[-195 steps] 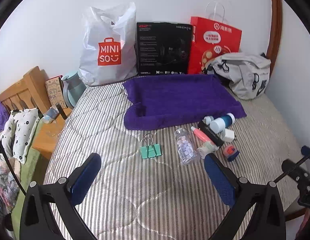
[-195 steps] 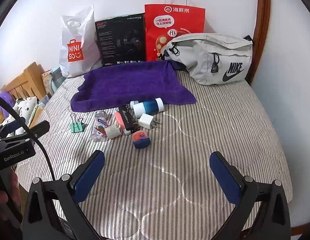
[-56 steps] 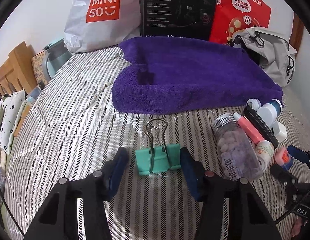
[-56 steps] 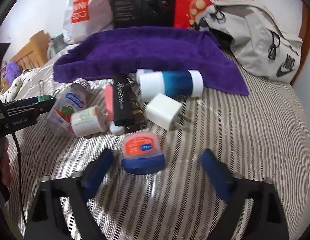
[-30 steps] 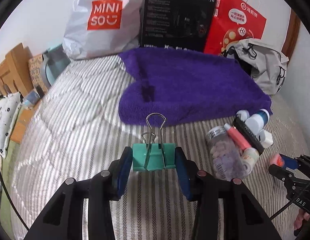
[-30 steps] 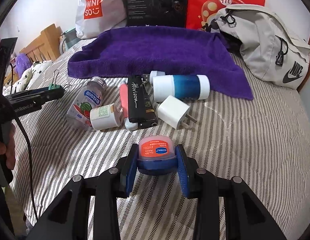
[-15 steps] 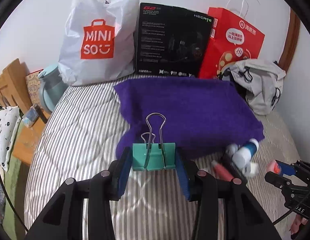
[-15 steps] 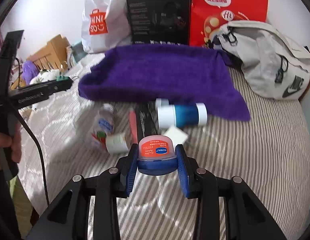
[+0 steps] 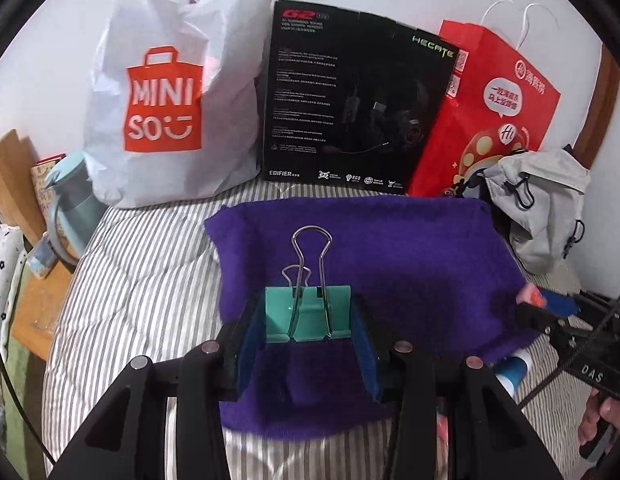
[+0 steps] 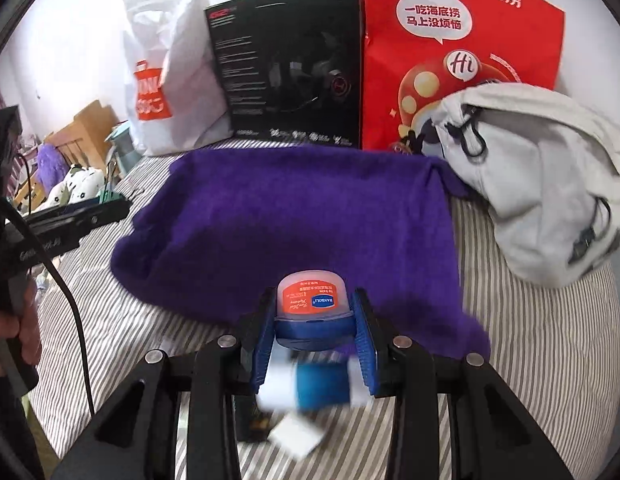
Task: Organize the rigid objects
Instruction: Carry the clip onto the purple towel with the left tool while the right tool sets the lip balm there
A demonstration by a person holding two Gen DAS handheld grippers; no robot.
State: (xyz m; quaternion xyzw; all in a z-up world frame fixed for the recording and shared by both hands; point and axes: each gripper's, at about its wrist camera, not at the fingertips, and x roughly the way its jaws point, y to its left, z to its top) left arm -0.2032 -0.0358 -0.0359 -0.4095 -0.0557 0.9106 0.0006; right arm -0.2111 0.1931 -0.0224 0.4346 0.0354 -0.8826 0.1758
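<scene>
We find the left gripper [image 9: 308, 334] clamping a teal binder clip [image 9: 307, 312] and the right gripper [image 10: 313, 334] clamping a balm jar [image 10: 311, 306], both over the purple towel [image 10: 301, 216] at twelve o'clock; neither placed, other items remain on the bed.

Teal metal binder clip [image 9: 307, 312] with silver wire handles, one raised toward 12 o'clock and one folded, clamped body-wise between the blue pads, airborne over the purple fleece towel [image 9: 410, 252]. Small round jar [image 10: 311, 308] with blue base and orange-red label lid, upright, tilted slightly, pinched at its sides, above the towel's 6 o'clock edge.
</scene>
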